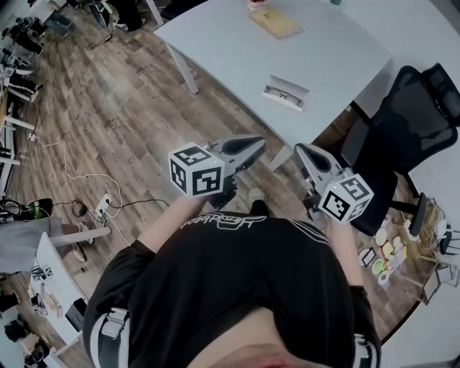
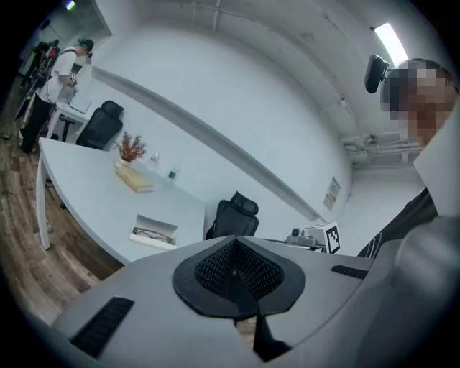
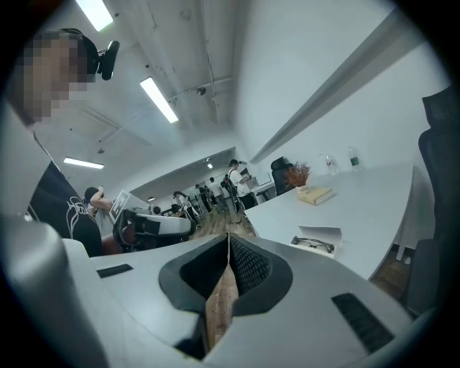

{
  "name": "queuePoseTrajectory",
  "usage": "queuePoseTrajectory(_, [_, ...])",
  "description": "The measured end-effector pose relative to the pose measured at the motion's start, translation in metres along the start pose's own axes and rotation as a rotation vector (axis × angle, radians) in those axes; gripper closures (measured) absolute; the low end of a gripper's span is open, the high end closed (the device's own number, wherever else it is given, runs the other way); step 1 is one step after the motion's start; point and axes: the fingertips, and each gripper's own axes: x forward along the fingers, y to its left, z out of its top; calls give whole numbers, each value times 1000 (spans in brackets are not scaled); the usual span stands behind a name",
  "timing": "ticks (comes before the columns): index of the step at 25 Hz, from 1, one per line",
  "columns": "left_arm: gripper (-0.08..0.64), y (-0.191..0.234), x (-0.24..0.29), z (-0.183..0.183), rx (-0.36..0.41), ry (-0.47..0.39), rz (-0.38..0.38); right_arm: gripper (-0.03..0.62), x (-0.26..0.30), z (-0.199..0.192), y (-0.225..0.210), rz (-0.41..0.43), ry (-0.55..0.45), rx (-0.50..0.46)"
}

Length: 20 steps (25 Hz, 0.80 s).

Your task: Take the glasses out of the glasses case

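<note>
An open white glasses case (image 1: 285, 93) lies near the front edge of the white table (image 1: 230, 50), with dark-rimmed glasses (image 1: 280, 93) inside it. The left gripper view shows the case (image 2: 153, 233) ahead and to the left, and in the right gripper view the case (image 3: 316, 241) sits ahead and to the right. I hold both grippers side by side in front of my chest, well short of the table. My left gripper (image 1: 257, 147) is shut and holds nothing. My right gripper (image 1: 302, 151) is also shut, with nothing between its pads.
A tan book (image 1: 274, 21) lies farther back on the table. A black office chair (image 1: 402, 136) stands at the table's right end. Cables and a power strip (image 1: 104, 208) lie on the wooden floor at left. Small items (image 1: 388, 255) clutter the floor at right.
</note>
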Motion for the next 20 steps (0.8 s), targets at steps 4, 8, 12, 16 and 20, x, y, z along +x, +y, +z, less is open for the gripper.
queuePoseTrajectory(4, [552, 29, 23, 2, -28, 17, 21, 581, 20, 3, -33, 12, 33, 10])
queuePoseTrajectory(8, [552, 55, 47, 9, -50, 31, 43, 581, 39, 3, -61, 28, 63, 30])
queuePoseTrajectory(12, [552, 79, 71, 13, -62, 52, 63, 581, 57, 6, -90, 42, 87, 47])
queuePoseTrajectory(16, [552, 101, 90, 11, -86, 78, 85, 581, 75, 3, -114, 82, 127, 47])
queuePoseTrajectory(20, [552, 122, 104, 11, -104, 91, 107, 581, 95, -4, -136, 87, 179, 18])
